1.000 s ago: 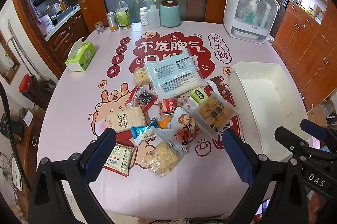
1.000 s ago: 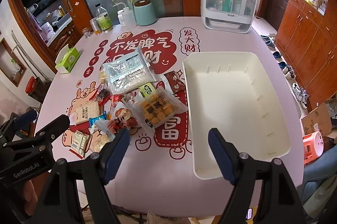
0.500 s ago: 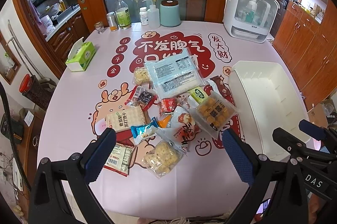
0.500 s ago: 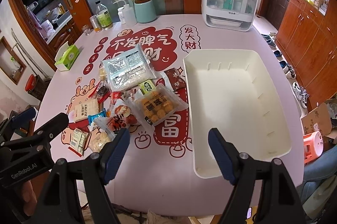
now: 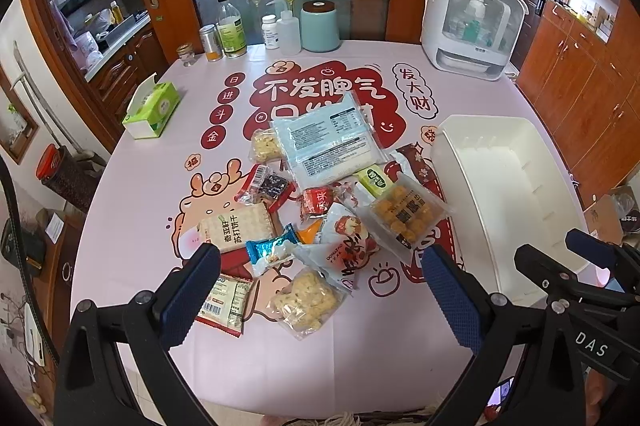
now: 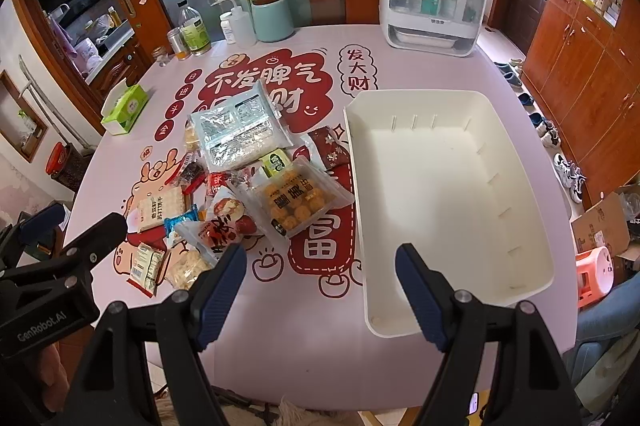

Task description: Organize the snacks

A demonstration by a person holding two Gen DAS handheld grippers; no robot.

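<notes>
**Both grippers spread wide above the table, nothing held**

Your left gripper [image 5: 320, 286] and right gripper [image 6: 320, 290] both gape wide with nothing between the fingers. The snack pile [image 5: 320, 209] lies just left of the white bin [image 6: 448, 193], its nearest packet [image 6: 296, 201] touching the bin's left wall
</notes>
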